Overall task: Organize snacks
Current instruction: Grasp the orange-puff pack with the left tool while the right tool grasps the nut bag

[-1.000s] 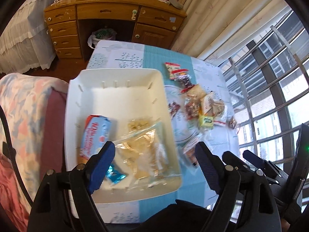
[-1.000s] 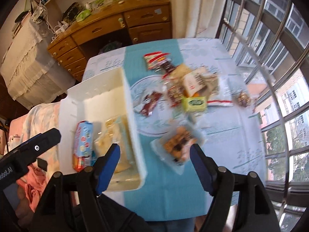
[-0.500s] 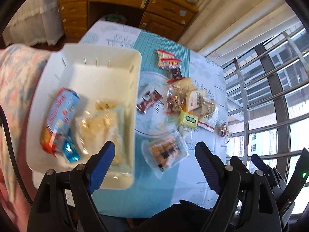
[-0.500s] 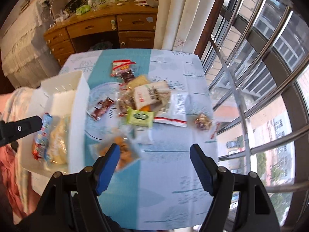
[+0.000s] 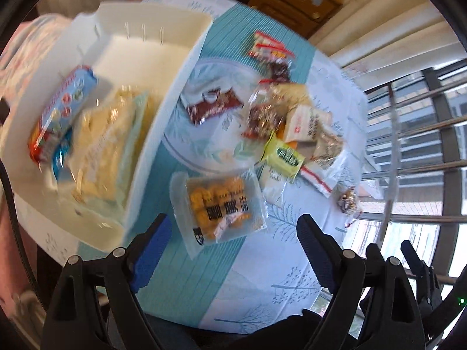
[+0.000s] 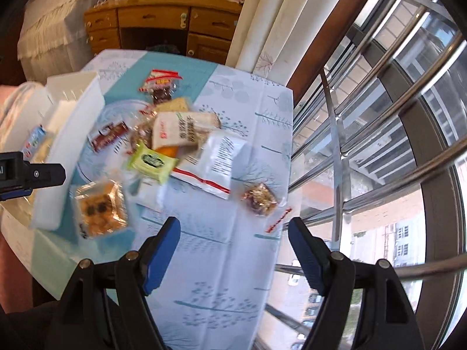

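A white bin point(image 5: 175, 67) on the table's left holds a blue-red packet point(image 5: 58, 108) and a clear bag of yellow snacks point(image 5: 111, 143). A clear pack of orange biscuits point(image 5: 221, 204) lies just beyond my open, empty left gripper point(image 5: 233, 245); it also shows in the right wrist view point(image 6: 100, 208). A pile of snacks lies mid-table: a green packet point(image 6: 151, 162), a brown packet point(image 6: 109, 135), a white bag point(image 6: 181, 129). A small nut bar point(image 6: 259, 198) lies ahead of my open, empty right gripper point(image 6: 233, 250).
The table carries a blue-and-white cloth point(image 6: 221, 277). Window bars point(image 6: 364, 116) run along its right edge. A wooden desk point(image 6: 163, 26) stands beyond the far end, curtains point(image 6: 271, 20) beside it. The left gripper's side point(image 6: 29, 173) shows at the left of the right wrist view.
Both grippers have swung right, away from the bin and towards the loose snacks and window. The left gripper now sits lower, near the biscuit pack. Both stay open and empty.
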The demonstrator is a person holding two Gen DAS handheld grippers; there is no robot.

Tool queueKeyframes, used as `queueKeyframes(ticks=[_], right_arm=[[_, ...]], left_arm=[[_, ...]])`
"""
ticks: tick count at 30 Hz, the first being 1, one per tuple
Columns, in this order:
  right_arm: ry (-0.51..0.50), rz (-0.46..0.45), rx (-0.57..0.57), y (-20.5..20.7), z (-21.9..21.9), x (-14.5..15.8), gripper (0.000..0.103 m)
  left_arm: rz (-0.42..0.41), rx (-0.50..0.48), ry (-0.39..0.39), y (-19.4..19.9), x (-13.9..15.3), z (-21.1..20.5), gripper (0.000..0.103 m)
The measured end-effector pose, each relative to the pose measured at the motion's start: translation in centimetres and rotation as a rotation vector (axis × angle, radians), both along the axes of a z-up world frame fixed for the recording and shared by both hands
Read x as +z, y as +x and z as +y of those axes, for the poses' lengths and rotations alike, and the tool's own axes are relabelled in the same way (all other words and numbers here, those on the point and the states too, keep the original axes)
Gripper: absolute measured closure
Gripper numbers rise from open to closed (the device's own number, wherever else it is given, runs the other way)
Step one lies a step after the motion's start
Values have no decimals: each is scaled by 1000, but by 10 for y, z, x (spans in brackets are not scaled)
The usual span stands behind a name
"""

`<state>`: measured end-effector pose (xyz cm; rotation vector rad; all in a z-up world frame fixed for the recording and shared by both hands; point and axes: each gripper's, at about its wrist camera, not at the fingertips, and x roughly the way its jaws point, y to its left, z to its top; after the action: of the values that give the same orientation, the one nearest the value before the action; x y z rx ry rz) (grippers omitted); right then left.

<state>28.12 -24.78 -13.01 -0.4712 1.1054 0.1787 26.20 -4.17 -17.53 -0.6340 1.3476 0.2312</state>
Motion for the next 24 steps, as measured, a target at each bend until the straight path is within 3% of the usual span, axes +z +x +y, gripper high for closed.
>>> queueKeyframes(ticks=[11, 24], right_arm=[[-51, -61, 108, 22, -24, -56, 26], [-28, -71, 118, 47, -47, -117, 26]], left_arm=[[195, 128, -41, 5, -64, -19, 9], [322, 203, -73, 3, -108, -19, 5]])
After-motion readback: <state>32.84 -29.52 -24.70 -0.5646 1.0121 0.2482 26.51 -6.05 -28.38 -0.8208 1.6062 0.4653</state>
